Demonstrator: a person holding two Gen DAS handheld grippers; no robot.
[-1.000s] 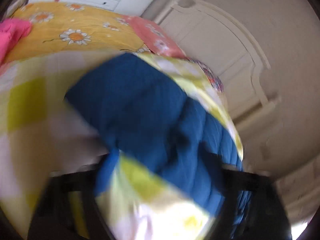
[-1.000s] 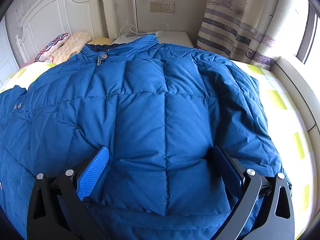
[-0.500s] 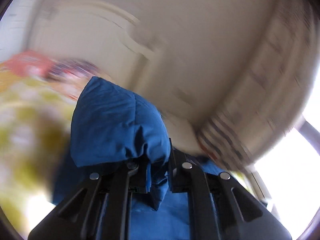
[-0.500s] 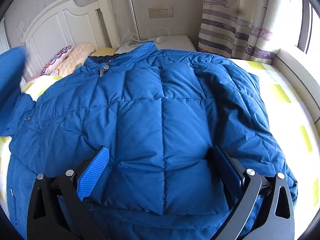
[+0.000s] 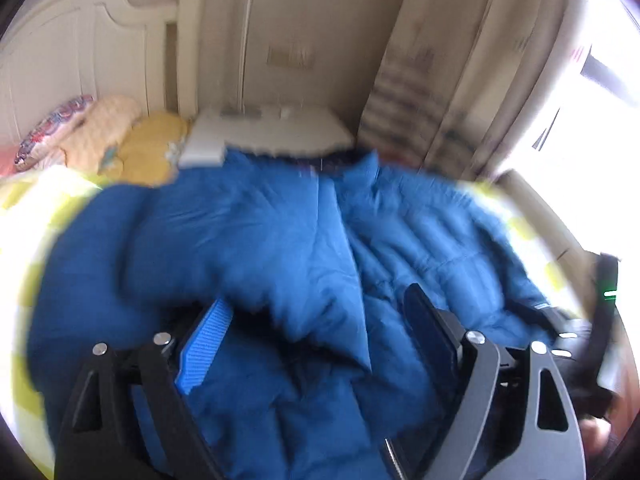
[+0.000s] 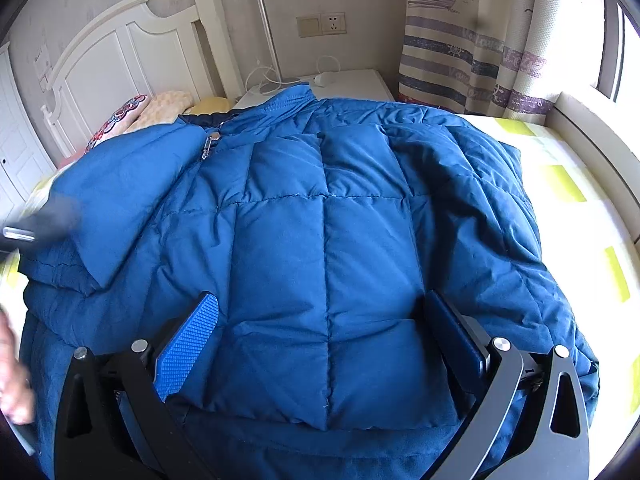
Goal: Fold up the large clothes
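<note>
Bed [image 6: 568,184]: blue down jacket [image 6: 320,240] spread across it, collar toward headboard. Left sleeve [image 6: 120,200] now folded over the front. Left hand-held gripper [image 5: 316,328], clamped half a second ago, now gapes, sleeve released. Right hand-held gripper [image 6: 320,344] open, straddling hem. Right sleeve likely next.

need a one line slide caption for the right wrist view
Open right gripper over a blue puffer jacket spread on the bed, one sleeve folded in.
</note>
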